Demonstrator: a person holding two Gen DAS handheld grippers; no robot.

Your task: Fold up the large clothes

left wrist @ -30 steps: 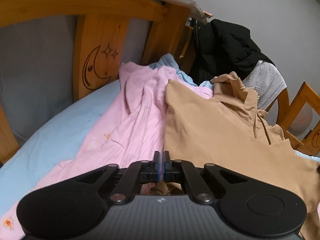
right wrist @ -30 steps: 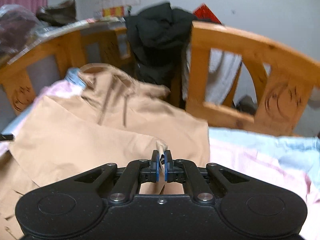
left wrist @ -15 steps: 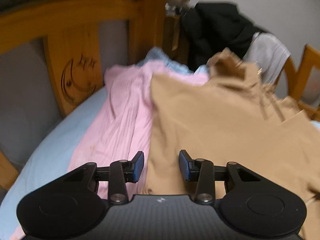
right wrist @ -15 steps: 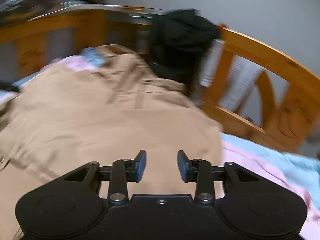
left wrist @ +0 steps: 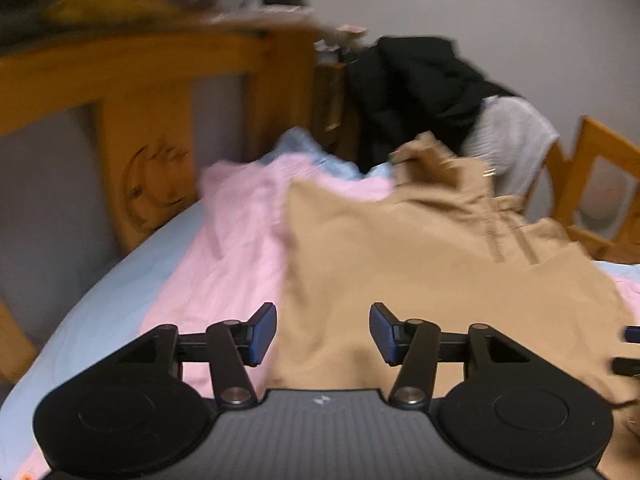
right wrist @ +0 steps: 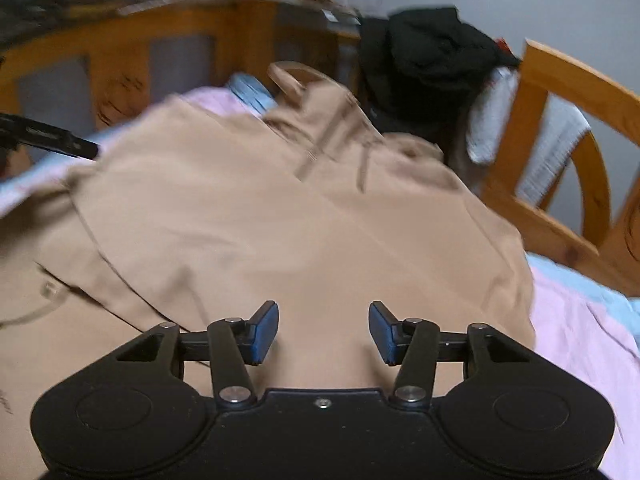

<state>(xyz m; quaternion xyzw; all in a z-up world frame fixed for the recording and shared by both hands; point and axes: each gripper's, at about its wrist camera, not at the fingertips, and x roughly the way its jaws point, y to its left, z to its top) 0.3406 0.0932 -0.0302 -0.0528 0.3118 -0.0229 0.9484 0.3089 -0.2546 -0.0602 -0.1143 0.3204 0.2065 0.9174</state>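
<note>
A tan hooded garment (left wrist: 420, 264) lies spread on the bed, its lower part folded up over the body; it also fills the right wrist view (right wrist: 280, 232). My left gripper (left wrist: 322, 334) is open and empty above the garment's left edge. My right gripper (right wrist: 322, 333) is open and empty above the folded tan cloth. The right gripper's fingertips (left wrist: 630, 350) show at the right edge of the left wrist view. Part of the left gripper (right wrist: 48, 138) shows at the left edge of the right wrist view.
A pink garment (left wrist: 236, 240) lies under and left of the tan one on a light blue sheet (left wrist: 120, 280). A wooden bed frame (left wrist: 152, 92) with moon carvings surrounds the bed. Black clothes (left wrist: 416, 88) and a grey cloth (left wrist: 516, 136) hang on the far rail.
Both grippers were shut on the tan garment's edge a second ago. Both have opened, let it go and drawn back; the folded part now lies on the garment.
</note>
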